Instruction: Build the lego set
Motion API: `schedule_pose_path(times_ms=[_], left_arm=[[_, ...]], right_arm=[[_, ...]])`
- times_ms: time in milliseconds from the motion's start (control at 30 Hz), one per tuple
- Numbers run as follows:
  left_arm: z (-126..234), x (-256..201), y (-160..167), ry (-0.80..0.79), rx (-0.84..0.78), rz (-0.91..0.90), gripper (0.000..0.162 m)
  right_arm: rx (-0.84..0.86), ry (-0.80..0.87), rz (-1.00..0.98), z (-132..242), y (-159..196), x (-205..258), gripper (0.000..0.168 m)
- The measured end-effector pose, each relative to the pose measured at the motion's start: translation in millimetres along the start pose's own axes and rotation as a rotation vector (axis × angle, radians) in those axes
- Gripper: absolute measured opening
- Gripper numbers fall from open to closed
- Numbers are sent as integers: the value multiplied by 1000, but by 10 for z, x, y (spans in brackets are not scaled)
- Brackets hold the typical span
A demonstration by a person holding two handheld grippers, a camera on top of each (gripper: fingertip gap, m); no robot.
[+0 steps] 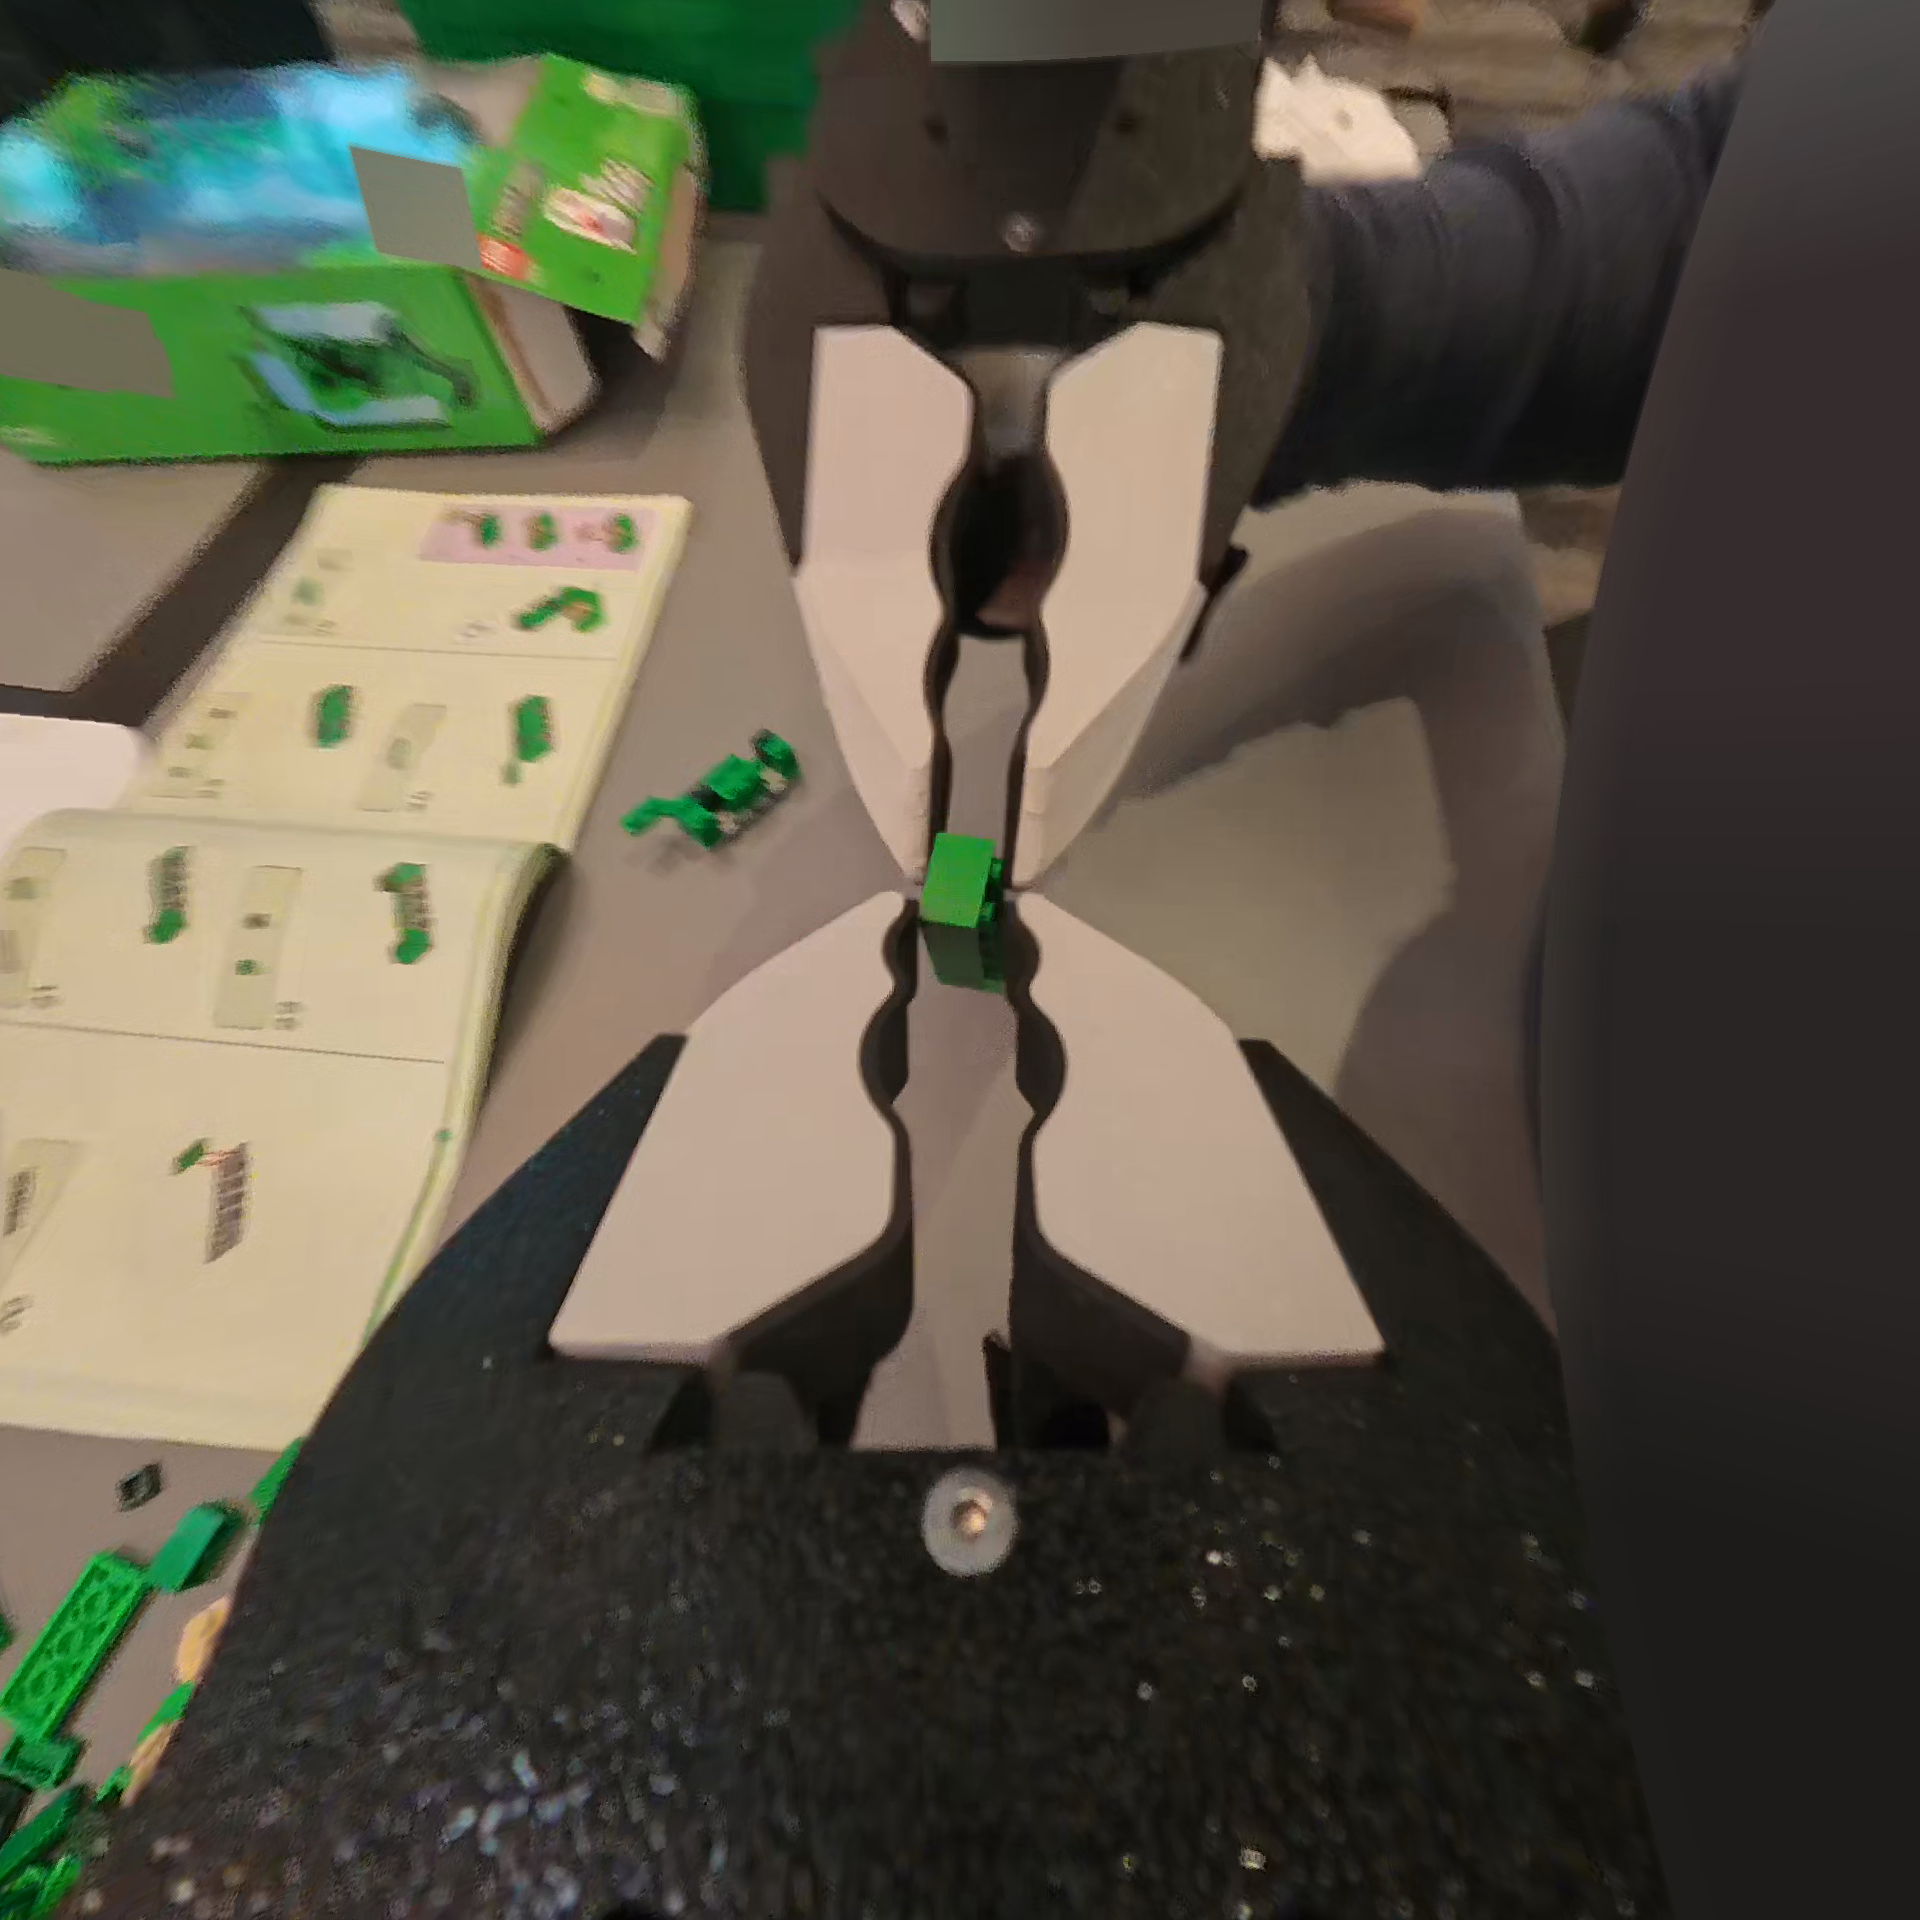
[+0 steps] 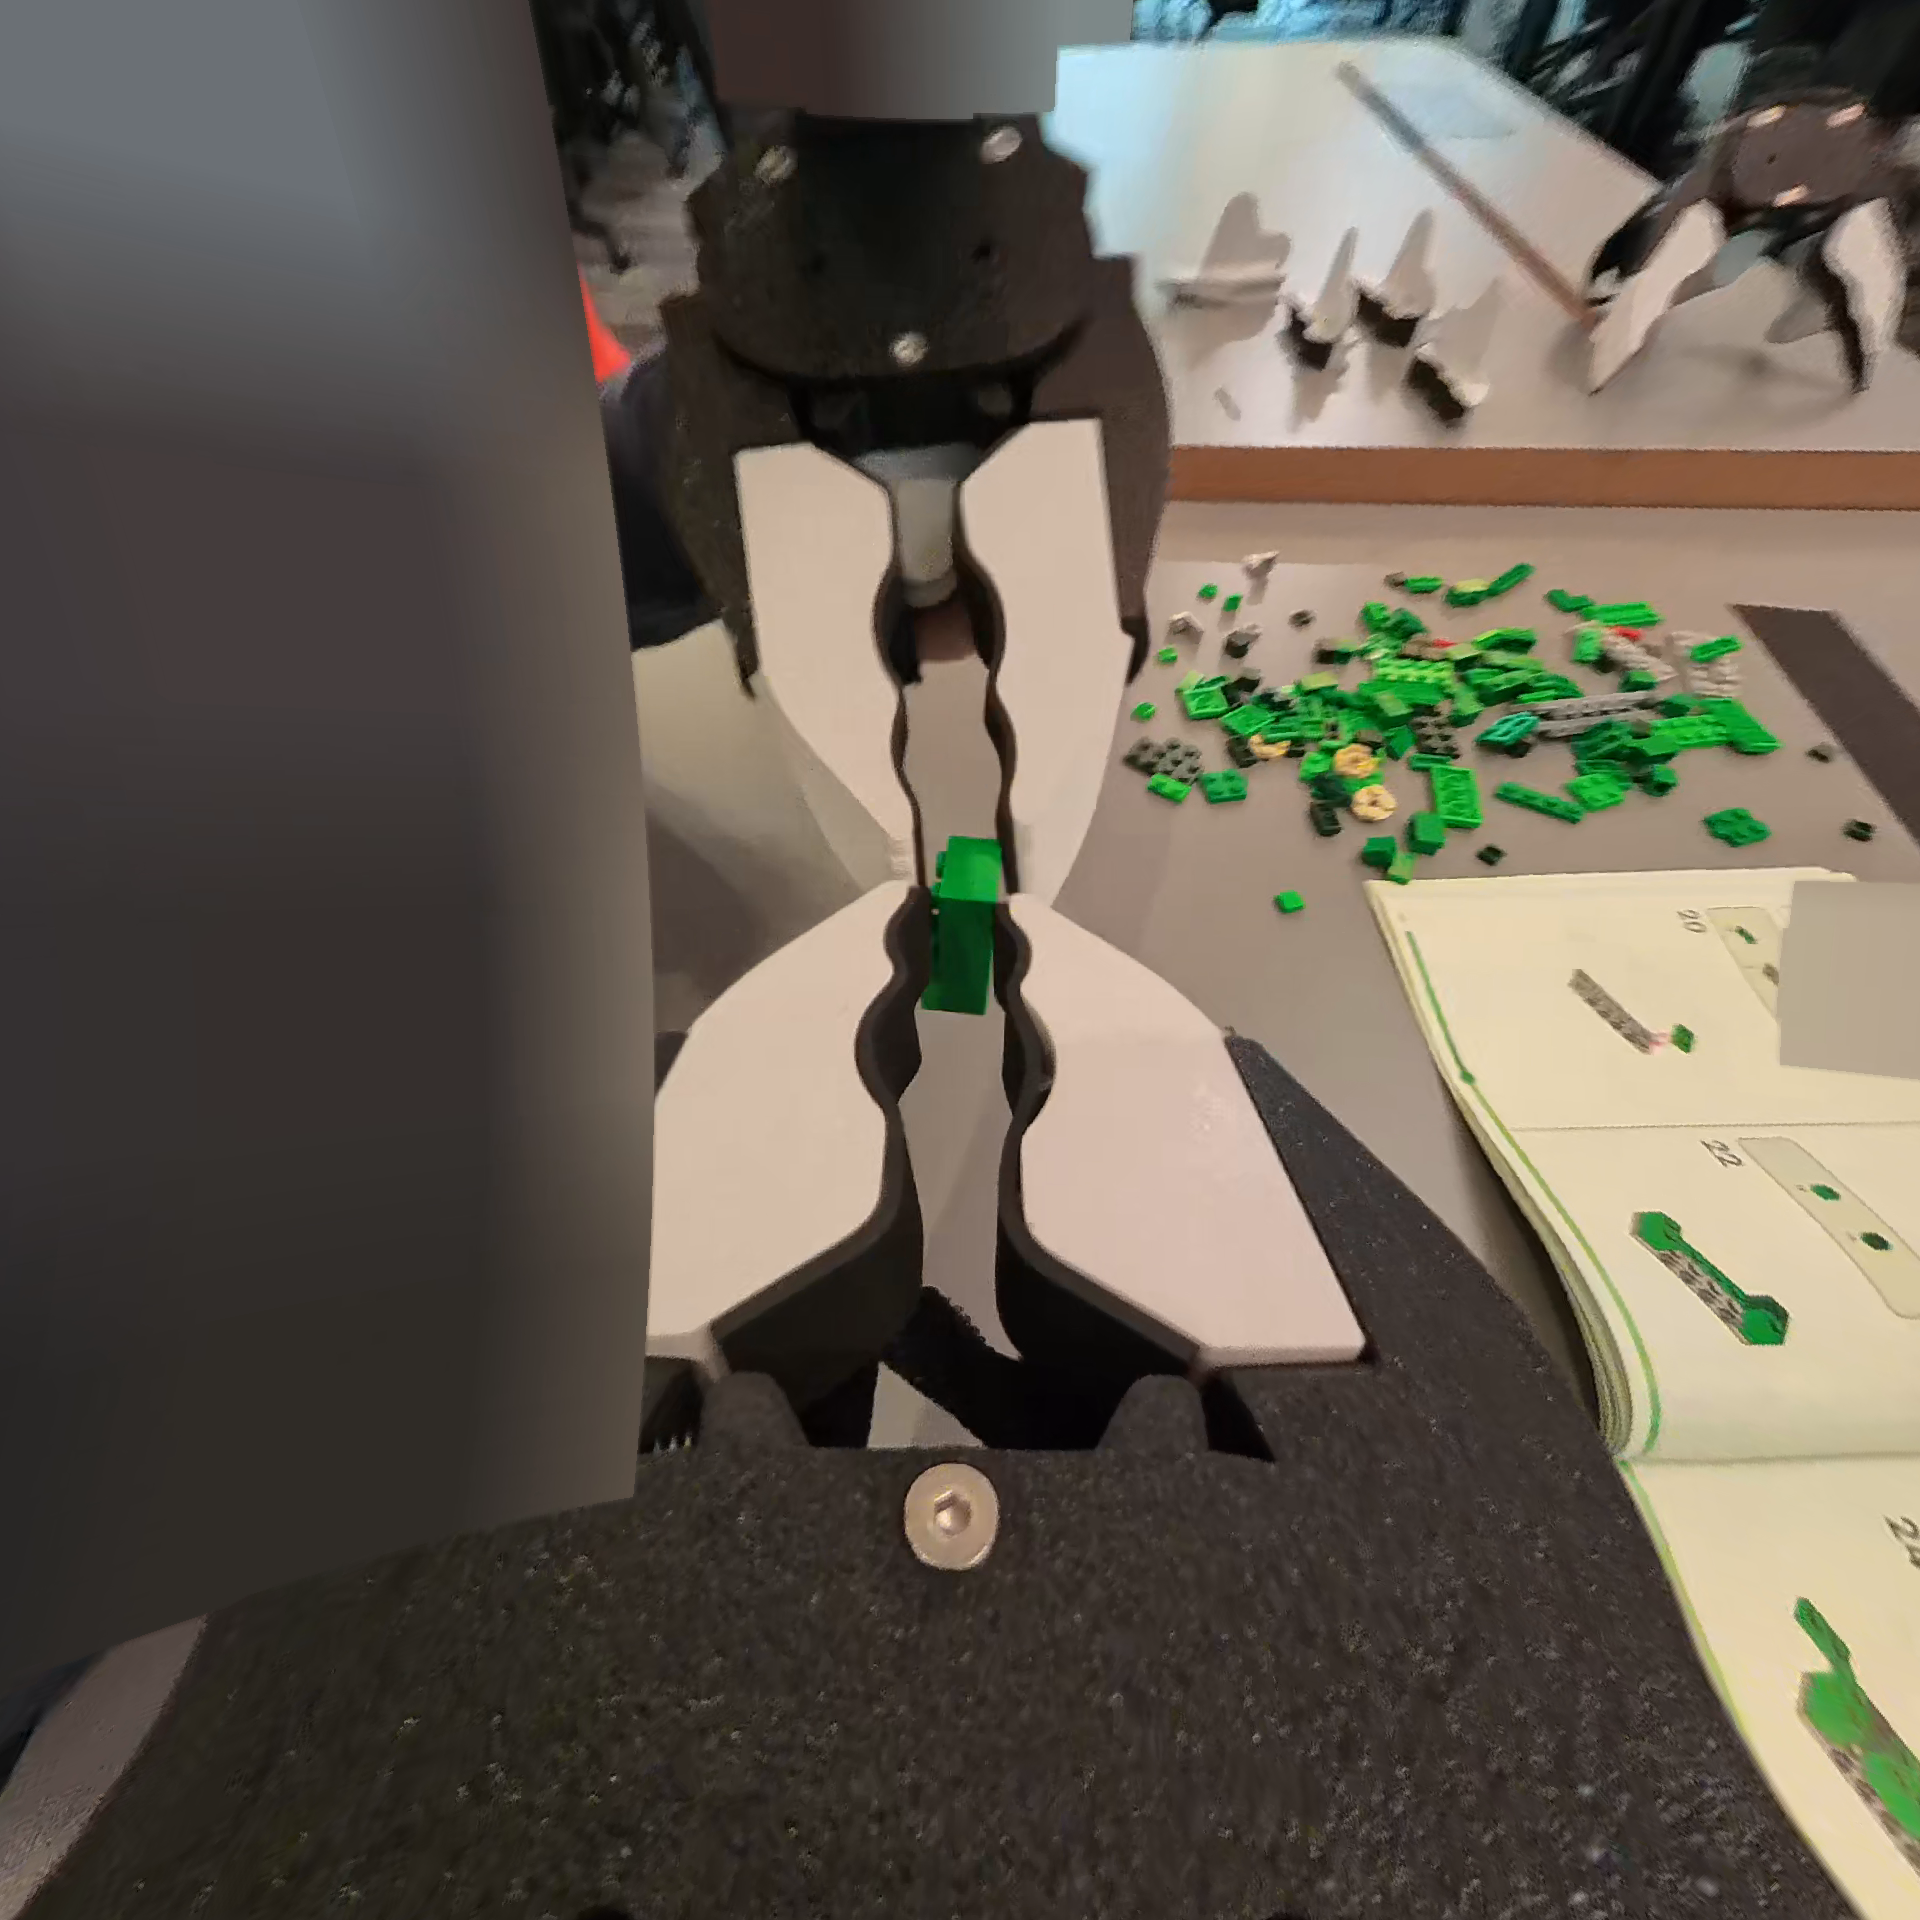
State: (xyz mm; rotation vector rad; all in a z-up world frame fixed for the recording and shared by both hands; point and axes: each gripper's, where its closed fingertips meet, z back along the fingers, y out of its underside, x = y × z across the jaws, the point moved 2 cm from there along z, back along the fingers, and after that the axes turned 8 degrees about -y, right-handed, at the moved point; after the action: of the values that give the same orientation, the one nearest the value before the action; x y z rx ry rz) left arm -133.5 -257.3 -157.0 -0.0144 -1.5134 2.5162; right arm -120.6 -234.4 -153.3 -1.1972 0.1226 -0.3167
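two grippers meet tip to tip above the grey table (image 1: 707, 343), facing each other head-on. between them: a small green brick stack (image 1: 961, 914), looks like two bricks or two small sub-pieces being pressed together. its long axis runs along the line joining the two grippers, so the push is end to end.

left gripper (image 1: 964, 940): jaws nearly closed, clamped on the near half of the stack, white fingers (image 1: 790, 1122) pinching its sides. right gripper (image 2: 961, 951): same posture, jaws narrowed onto its own end of the stack; in the right wrist view the piece (image 2: 961, 925) sits a touch left of centre in the gap. neither is nearer, both tips touch the piece, and fingertips of the two grippers are almost in contact.

whether the seam is fully seated i cannot tell; frames are soft here.

around: partly built green assembly (image 1: 722, 795) lies on the table just beside the instruction booklet (image 1: 312, 935), well apart from the grip. loose brick pile (image 2: 1475, 717) beyond the booklet in the right view. opened green box (image 1: 312, 343) at the far left.

judgement: next move wants a straight axial squeeze; any tilt could pop the small piece out sideways.
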Motion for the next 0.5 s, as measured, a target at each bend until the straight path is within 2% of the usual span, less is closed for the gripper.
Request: schedule_pose_path(times_ms=[33, 100, 167, 233, 333, 400, 500], left_arm=[[16, 80, -33, -71, -40, 7, 27], [70, 245, -88, -239, -132, -13, 57], [120, 340, -119, -394, -208, -67, 70], [150, 349, -154, -514, -268, -141, 67], [165, 336, -206, -680, -309, -257, 51], [156, 326, -238, -758, -309, -325, 41], [136, 334, -272, -807, -312, -333, 33]], right_arm=[[-45, 35, -28, 23, -31, -48, 11], [-176, 135, -103, 89, -109, -178, 11], [-338, 189, -199, 150, -197, -252, 11], [-513, 244, -277, 221, -279, -313, 10], [-724, 255, -401, 257, -348, -344, 10], [-808, 222, -475, 223, -372, -336, 10], [-900, 147, -573, 161, -395, -323, 10]])
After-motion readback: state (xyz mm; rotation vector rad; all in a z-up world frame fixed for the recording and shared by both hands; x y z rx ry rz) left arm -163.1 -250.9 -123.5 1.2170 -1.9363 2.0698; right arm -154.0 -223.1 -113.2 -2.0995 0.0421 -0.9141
